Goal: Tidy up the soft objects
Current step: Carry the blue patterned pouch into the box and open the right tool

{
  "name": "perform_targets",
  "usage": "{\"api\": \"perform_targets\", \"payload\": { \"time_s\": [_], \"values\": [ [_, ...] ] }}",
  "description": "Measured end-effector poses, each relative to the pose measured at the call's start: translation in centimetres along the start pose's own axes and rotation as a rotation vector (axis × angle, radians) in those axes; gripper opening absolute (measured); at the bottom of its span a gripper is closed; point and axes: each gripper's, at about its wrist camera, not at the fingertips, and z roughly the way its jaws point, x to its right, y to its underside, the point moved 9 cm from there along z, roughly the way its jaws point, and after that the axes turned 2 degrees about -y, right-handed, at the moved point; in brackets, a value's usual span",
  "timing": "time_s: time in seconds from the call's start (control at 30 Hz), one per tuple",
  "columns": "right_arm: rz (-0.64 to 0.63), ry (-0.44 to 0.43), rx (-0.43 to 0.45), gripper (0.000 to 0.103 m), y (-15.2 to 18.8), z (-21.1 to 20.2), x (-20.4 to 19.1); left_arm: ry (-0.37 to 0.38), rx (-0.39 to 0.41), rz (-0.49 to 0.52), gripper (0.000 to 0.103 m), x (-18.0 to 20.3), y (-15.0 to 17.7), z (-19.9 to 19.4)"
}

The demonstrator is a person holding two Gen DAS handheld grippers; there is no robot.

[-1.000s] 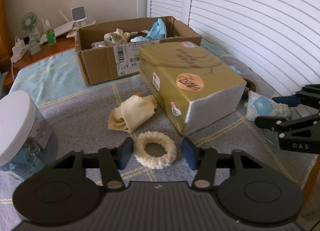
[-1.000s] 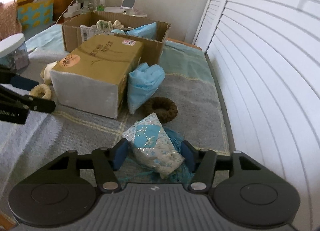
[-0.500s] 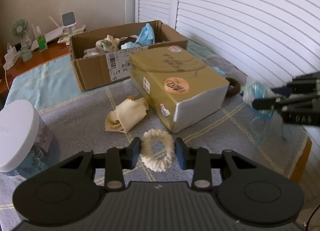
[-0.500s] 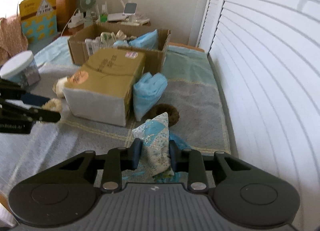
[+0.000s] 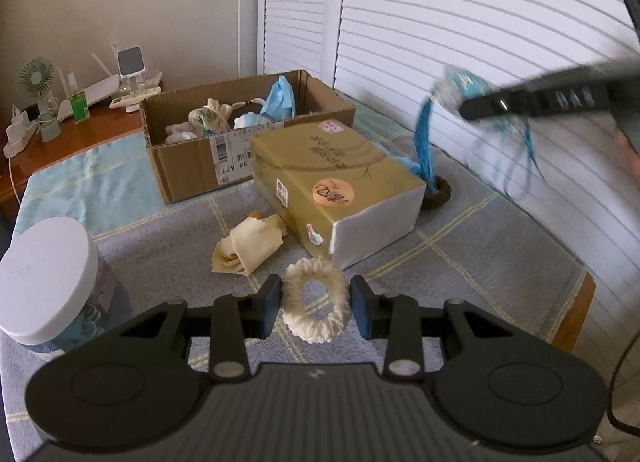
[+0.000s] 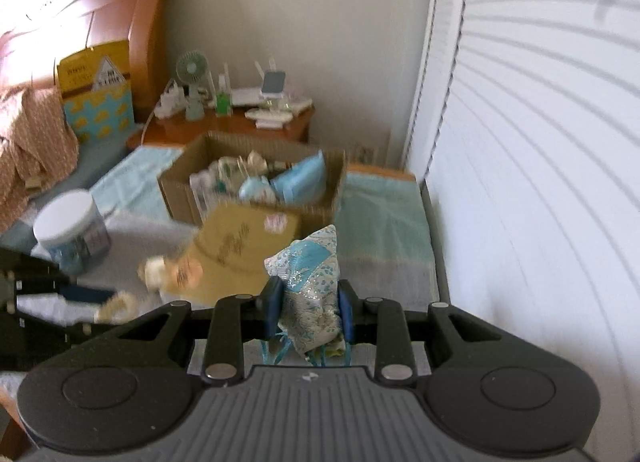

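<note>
My left gripper [image 5: 315, 304] is shut on a cream knitted scrunchie [image 5: 316, 302] and holds it above the blanket. My right gripper [image 6: 308, 308] is shut on a blue-and-white patterned pouch [image 6: 310, 286] with blue tassels, lifted high; the pouch also shows in the left wrist view [image 5: 460, 92], up at the right. An open cardboard box [image 5: 192, 158] with several soft items stands at the back. A cream cloth [image 5: 248, 248] and a dark brown scrunchie [image 5: 438, 192] lie on the blanket.
A gold tissue box [image 5: 340, 190] lies in the middle of the blanket. A white-lidded jar [image 5: 44, 282] stands at the left. A wooden nightstand [image 6: 240, 126] with a fan and small gadgets is behind the box. White shutters [image 5: 480, 42] run along the right.
Both grippers closed on their items and rose. The right gripper lifted the pouch well off the blanket and toward the box; the left lifted the cream scrunchie.
</note>
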Motion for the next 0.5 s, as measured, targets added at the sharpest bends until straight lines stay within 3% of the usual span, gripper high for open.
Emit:
{"api": "perform_targets", "payload": {
  "time_s": [0.2,0.5],
  "values": [
    [-0.042,-0.041,0.044,0.034,-4.3,0.9,-0.7,0.007,0.012,-0.013,0.036,-0.3,0.2,-0.5],
    [-0.124,-0.116,0.039,0.034,-9.3,5.0,-3.4,0.015,0.027,-0.042,0.036,-1.1,0.2,-0.7]
  ]
}}
